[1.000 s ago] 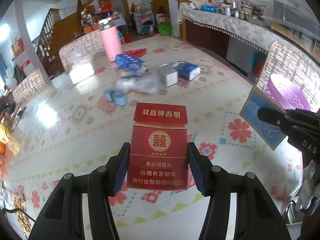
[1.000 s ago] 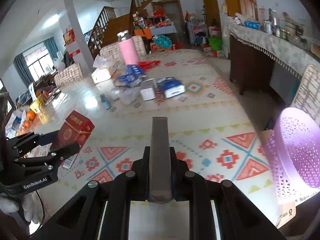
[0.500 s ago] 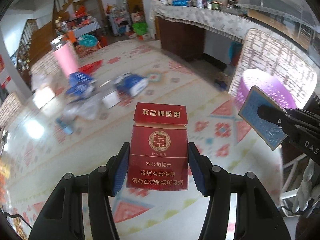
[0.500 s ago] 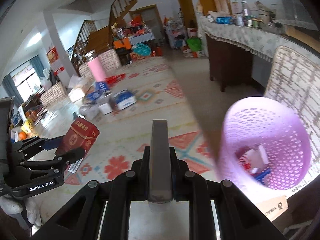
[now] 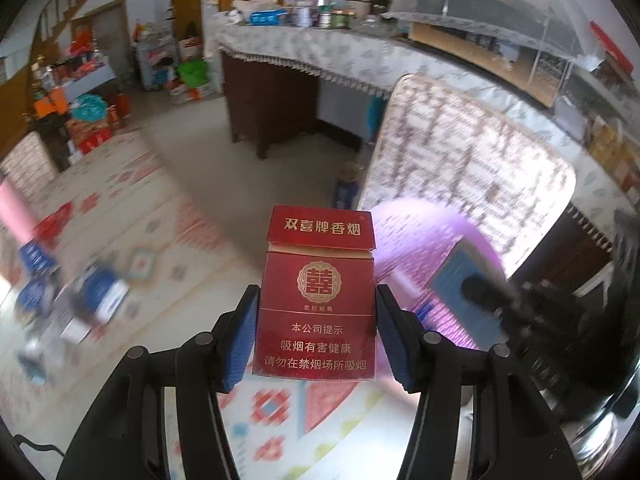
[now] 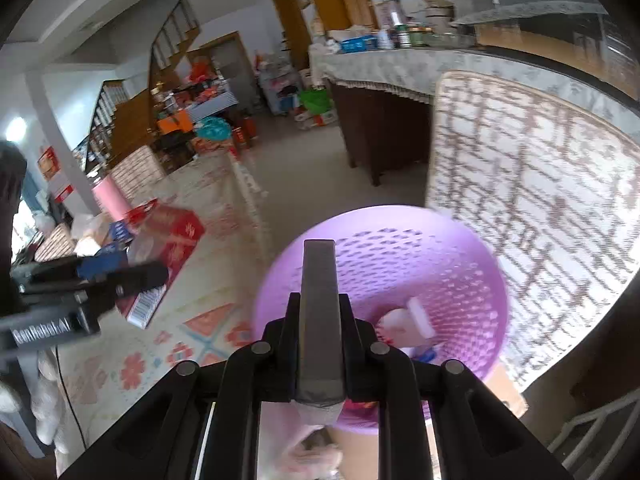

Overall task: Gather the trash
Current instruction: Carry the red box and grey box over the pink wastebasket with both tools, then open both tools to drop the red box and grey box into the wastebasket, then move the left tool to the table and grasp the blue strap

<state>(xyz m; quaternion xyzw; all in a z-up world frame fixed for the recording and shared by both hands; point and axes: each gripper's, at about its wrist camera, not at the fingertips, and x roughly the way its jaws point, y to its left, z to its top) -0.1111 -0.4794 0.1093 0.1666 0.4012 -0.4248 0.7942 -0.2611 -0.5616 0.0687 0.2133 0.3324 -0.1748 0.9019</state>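
Observation:
My left gripper (image 5: 316, 300) is shut on a red cigarette pack (image 5: 316, 312) that stands upright between the blue pads, its lid slightly lifted. My right gripper (image 6: 320, 308) is shut on a thin flat pack (image 6: 319, 304), seen edge-on as a grey slab; the left wrist view shows its blue face (image 5: 460, 276). A purple perforated basket (image 6: 380, 236) sits right below and ahead of the right gripper, with a white and pink scrap (image 6: 404, 320) inside. In the left wrist view the basket (image 5: 404, 216) lies just beyond the red pack. The left gripper (image 6: 120, 276) is also in sight at the left.
Blurred blue and white packets (image 5: 92, 292) lie on the patterned tabletop (image 5: 132, 208) to the left, near a pink bottle (image 6: 110, 200). A woven chair back (image 5: 460, 168) stands behind the basket. A cloth-covered counter (image 5: 320, 52) runs along the back.
Both views have swung right, away from the litter on the table and onto the purple basket, which now lies under the right gripper. Both grips are unchanged.

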